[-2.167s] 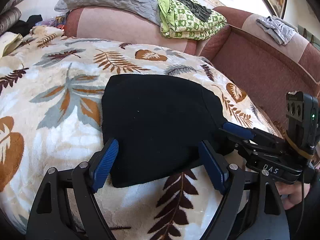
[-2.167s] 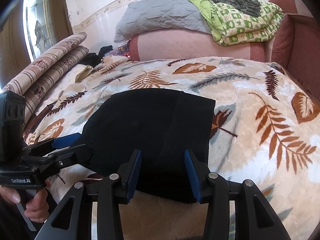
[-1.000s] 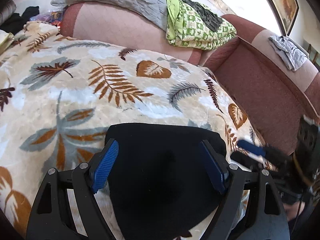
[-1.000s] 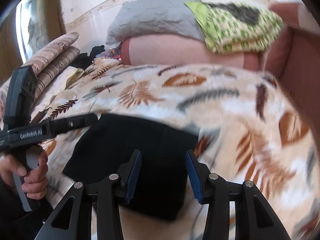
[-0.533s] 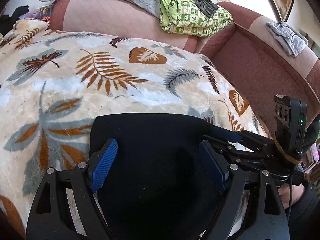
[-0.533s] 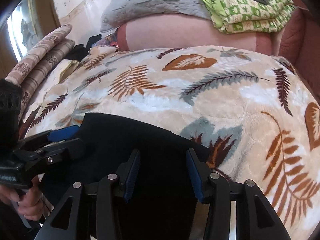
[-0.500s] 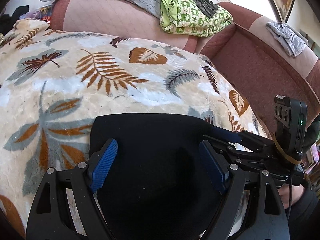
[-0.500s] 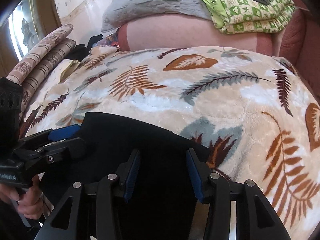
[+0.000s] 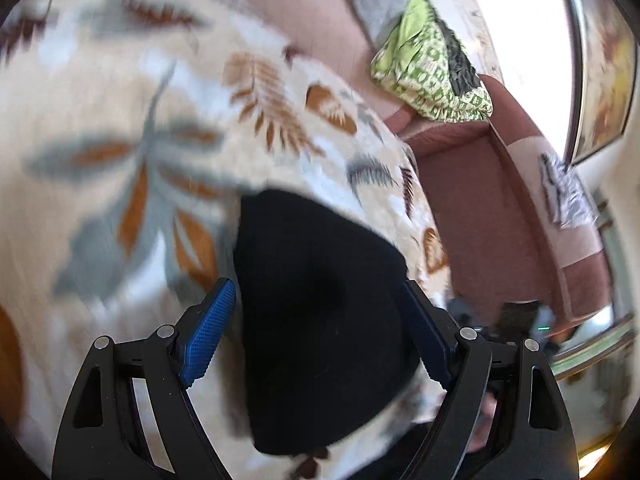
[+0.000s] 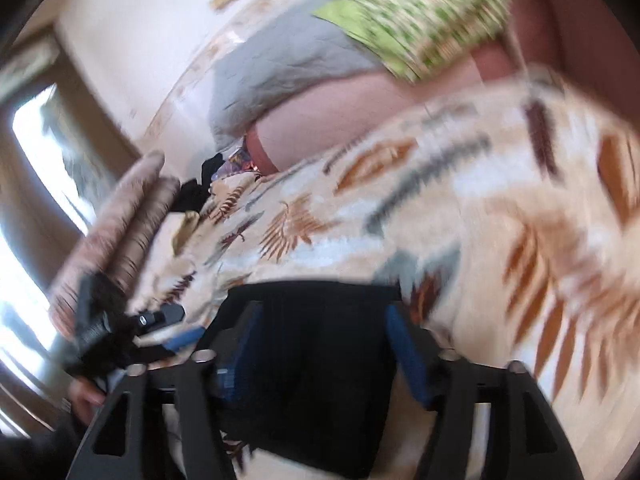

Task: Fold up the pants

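The black pants lie folded into a compact block on the leaf-print blanket, near its front edge. My left gripper is open, its blue pads either side of the block, above it and empty. In the right wrist view the pants sit between the fingers of my open right gripper, which holds nothing. The left gripper shows at the left there, blurred. Both views are tilted and motion-blurred.
A grey pillow and a green patterned quilt lie on the pink sofa back. The red-brown sofa arm runs along the right. Striped cushions lie at the left.
Both grippers have swung and tilted, blurring the views. The right gripper has opened wider. The pants lie still on the blanket.
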Available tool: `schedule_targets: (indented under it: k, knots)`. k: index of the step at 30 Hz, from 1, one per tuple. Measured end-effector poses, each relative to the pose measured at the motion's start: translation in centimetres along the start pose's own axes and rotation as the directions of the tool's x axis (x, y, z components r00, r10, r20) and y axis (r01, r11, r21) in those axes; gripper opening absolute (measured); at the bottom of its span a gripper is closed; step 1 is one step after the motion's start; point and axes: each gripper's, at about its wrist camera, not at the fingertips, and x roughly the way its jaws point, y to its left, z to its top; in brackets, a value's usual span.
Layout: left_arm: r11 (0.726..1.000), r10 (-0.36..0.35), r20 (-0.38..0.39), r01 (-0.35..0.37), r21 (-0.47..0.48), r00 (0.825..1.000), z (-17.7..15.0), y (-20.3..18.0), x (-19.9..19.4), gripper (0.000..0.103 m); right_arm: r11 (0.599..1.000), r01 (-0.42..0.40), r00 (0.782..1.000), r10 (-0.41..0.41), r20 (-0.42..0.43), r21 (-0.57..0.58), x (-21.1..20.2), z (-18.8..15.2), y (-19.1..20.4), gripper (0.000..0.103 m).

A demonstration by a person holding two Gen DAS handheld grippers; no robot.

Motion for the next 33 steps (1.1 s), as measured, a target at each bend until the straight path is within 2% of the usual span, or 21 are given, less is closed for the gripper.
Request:
schedule_targets:
  k: [1,4,5,7,9,10,11,12,14,18,19,21,23,25,29,31,33]
  knots:
    - [0.999,-0.028,-0.034,0.027,-0.036,0.999,-0.3,0.4,0.6,0.084,0.999,-0.019,1.000,0.020,-0.023,0.044,0.2,-0.4,-0.5,0.066]
    - [1.000,-0.007,-0.041,0.006,-0.021,0.999,-0.7,0.2,1.1,0.084,0.980,-0.067,0.988,0.091,-0.123,0.185,1.8,-1.9,-2.3,0.066]
    - [1.000,-0.007,-0.037,0.007,-0.010,0.999,-0.7,-0.1,1.3,0.088,0.979,-0.049,0.983,0.083,-0.165,0.198,2.5,-2.4,-2.7,0.066]
    - [1.000,-0.011,-0.024,0.011,0.002,1.000,-0.8,-0.4,1.4,0.091,0.989,-0.050,0.982,0.074,-0.172,0.142,2.8,-2.7,-2.3,0.066]
    - [1.000,0.008,-0.012,-0.008,0.021,1.000,-0.9,-0.8,1.7,0.090,0.989,-0.056,0.980,0.081,-0.183,0.134,3.3,-2.6,-1.8,0.069]
    - [0.999,0.024,-0.004,-0.024,0.047,1.000,-1.1,-1.2,1.8,0.085,0.989,-0.068,0.979,0.092,-0.182,0.133,3.6,-2.6,-1.5,0.069]
    - [0.996,0.054,0.006,-0.054,0.065,0.999,-1.2,-1.3,1.8,0.061,0.992,-0.062,0.979,0.082,-0.186,0.112,4.0,-2.5,-1.2,0.070]
    - [0.990,0.110,0.021,-0.111,0.087,0.994,-1.3,-1.3,1.7,0.050,0.995,-0.053,0.981,0.067,-0.184,0.081,4.2,-2.6,-0.8,0.068]
    - [0.988,0.121,0.024,-0.122,0.095,0.992,-1.4,-1.0,1.5,0.038,0.999,-0.021,0.984,0.026,-0.177,0.030,4.3,-2.7,-0.2,0.063]
    - [0.958,0.220,0.050,-0.226,0.175,0.974,-2.0,-2.4,1.7,0.036,0.998,0.039,0.985,-0.045,-0.166,-0.041,4.3,-3.0,0.7,0.054]
    - [0.945,0.253,0.059,-0.260,0.199,0.966,-2.1,-3.0,1.9,0.035,0.998,0.044,0.984,-0.050,-0.168,-0.042,4.2,-3.0,0.7,0.053]
    - [0.912,0.313,0.082,-0.323,0.254,0.946,-2.0,-4.8,2.0,0.034,0.997,0.051,0.983,-0.059,-0.173,-0.050,4.1,-2.7,1.0,0.042]
    - [0.880,0.328,0.121,-0.350,0.321,0.937,-1.0,-7.0,1.7,0.033,0.999,0.035,0.985,-0.040,-0.167,-0.038,3.5,-1.8,0.8,0.037]
    - [0.878,0.306,0.131,-0.333,0.344,0.943,0.6,-8.1,1.7,0.033,1.000,0.018,0.988,-0.022,-0.151,-0.025,3.2,-0.5,0.7,0.036]
    - [0.897,0.254,0.127,-0.283,0.340,0.959,4.7,-8.5,3.1,0.033,1.000,0.000,0.995,-0.002,-0.103,-0.021,3.9,3.4,0.7,0.036]
    - [0.903,0.245,0.098,-0.263,0.338,0.965,5.6,-7.6,4.7,0.034,1.000,-0.002,0.995,0.001,-0.098,-0.018,4.3,4.8,0.4,0.036]
    - [0.917,0.249,0.025,-0.244,0.317,0.968,6.2,-5.1,7.3,0.041,1.000,0.022,0.995,-0.023,-0.099,-0.020,5.3,5.5,-0.5,0.036]
